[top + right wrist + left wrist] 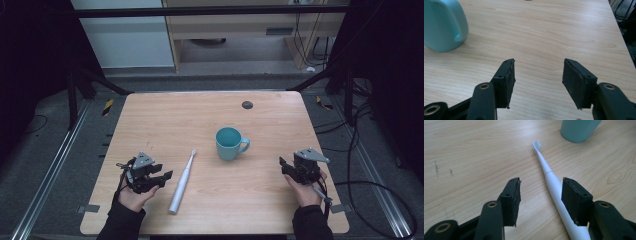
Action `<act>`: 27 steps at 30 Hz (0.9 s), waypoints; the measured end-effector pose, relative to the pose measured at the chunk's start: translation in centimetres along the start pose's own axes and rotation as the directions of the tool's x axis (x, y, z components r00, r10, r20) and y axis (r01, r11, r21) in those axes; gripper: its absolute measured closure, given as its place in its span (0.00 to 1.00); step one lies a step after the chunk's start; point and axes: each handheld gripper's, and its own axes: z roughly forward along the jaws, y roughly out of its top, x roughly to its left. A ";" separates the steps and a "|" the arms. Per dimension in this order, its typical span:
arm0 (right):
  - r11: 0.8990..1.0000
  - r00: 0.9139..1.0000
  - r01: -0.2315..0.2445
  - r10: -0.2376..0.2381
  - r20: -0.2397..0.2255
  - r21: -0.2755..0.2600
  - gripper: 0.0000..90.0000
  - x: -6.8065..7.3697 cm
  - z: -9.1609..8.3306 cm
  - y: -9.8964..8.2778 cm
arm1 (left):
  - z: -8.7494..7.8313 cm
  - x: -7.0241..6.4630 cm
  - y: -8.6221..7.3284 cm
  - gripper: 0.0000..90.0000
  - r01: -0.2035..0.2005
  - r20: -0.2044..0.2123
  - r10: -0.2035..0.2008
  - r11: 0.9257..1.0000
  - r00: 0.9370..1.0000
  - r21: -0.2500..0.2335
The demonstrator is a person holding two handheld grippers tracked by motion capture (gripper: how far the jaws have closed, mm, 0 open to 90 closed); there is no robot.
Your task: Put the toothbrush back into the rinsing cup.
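Note:
A white electric toothbrush (182, 182) lies on the wooden table (210, 115), its head pointing away towards a teal mug (229, 144). My left gripper (162, 175) sits just left of the handle, held in a hand, and is open. In the left gripper view the toothbrush (546, 170) runs beside the inner face of the right pad, with neither pad of the left gripper (540, 181) pressing on it; the mug (577, 130) stands beyond. My right gripper (285, 167) is open with nothing between its jaws, to the right of the mug. The right gripper view has the right gripper (538, 61) over bare wood, the mug (444, 25) at far left.
A small dark round disc (247, 105) sits near the table's far edge. Metal floor rails (55, 165) run along both sides of the table and cables (380, 190) lie on the floor at the right. Shelving (240, 30) stands beyond the table.

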 end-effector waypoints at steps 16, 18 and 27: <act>0.998 0.999 0.030 -0.032 0.032 0.046 0.47 -0.4 0.6 -0.2 | 1.9 -1.8 0.2 0.38 -0.053 0.026 0.050 0.993 0.998 0.108; 0.998 0.999 0.034 -0.035 0.036 0.050 0.47 -0.4 0.6 -0.2 | 2.1 -2.0 0.2 0.36 -0.049 0.030 0.045 0.991 0.999 0.128; 0.998 0.999 0.020 -0.022 0.036 0.061 0.46 -0.7 0.6 -0.1 | 2.8 -2.9 0.5 0.36 -0.027 0.044 0.019 0.982 0.999 0.185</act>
